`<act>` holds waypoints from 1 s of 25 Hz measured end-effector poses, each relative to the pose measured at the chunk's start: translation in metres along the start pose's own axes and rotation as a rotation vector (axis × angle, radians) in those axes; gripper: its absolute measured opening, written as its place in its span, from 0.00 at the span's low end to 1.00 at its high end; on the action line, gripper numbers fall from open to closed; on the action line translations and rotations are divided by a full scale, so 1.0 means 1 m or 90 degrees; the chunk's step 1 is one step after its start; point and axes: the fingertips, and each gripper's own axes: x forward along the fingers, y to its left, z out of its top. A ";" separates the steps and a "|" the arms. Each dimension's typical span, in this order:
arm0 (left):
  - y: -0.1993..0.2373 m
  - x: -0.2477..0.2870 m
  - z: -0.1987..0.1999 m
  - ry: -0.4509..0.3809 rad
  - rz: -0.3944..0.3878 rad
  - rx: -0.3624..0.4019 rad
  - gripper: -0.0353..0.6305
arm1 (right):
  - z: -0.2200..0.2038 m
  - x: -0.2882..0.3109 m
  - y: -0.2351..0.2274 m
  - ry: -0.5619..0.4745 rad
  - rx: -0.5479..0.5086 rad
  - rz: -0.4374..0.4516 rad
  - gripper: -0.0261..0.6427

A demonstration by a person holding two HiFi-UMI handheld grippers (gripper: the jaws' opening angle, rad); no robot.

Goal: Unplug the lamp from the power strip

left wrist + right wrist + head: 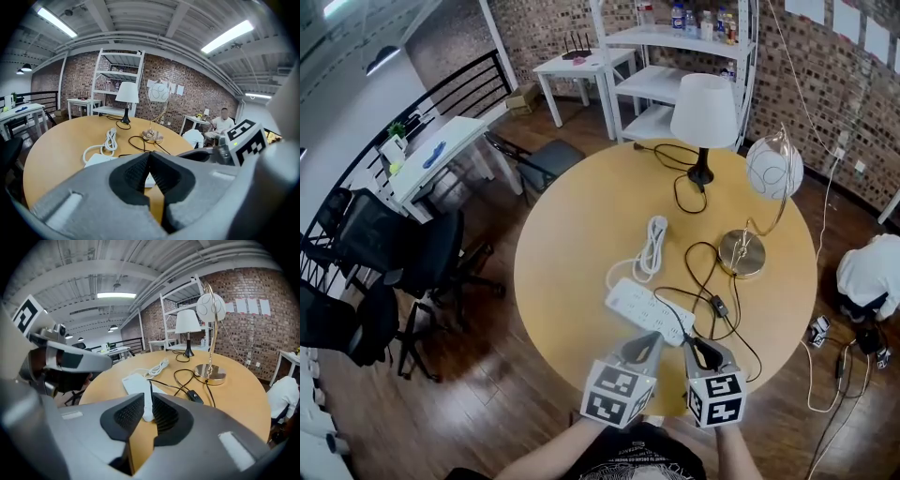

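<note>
Task not yet done, judging by the layout. Round desk (572, 244) carried the brass-based lamp (742, 251) at the far right and the white power strip (642, 309) near the front edge. Left tongs (651, 342) hovered just before the strip, tips pressed together, holding nothing. Right tongs (703, 352) stood partly apart at the strip's near end, which showed in the gap, not visibly pinched. Lamp's black cord (713, 298) ran onto the strip; plug too small to confirm, apparently seated. Remaining: grip plug, pull free.
</note>
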 end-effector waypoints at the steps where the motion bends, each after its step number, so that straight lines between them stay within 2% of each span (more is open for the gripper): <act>1: 0.000 -0.002 0.000 -0.006 0.002 0.000 0.06 | 0.004 -0.003 0.004 -0.011 0.003 -0.002 0.11; 4: 0.000 -0.008 -0.003 -0.012 -0.001 -0.001 0.06 | 0.012 -0.010 0.018 -0.034 0.004 -0.003 0.04; 13: 0.009 -0.040 -0.020 -0.023 -0.030 0.008 0.06 | 0.018 -0.019 0.065 -0.050 0.020 -0.010 0.04; 25: 0.006 -0.077 -0.035 -0.032 -0.074 0.032 0.06 | 0.016 -0.044 0.103 -0.078 0.042 -0.062 0.04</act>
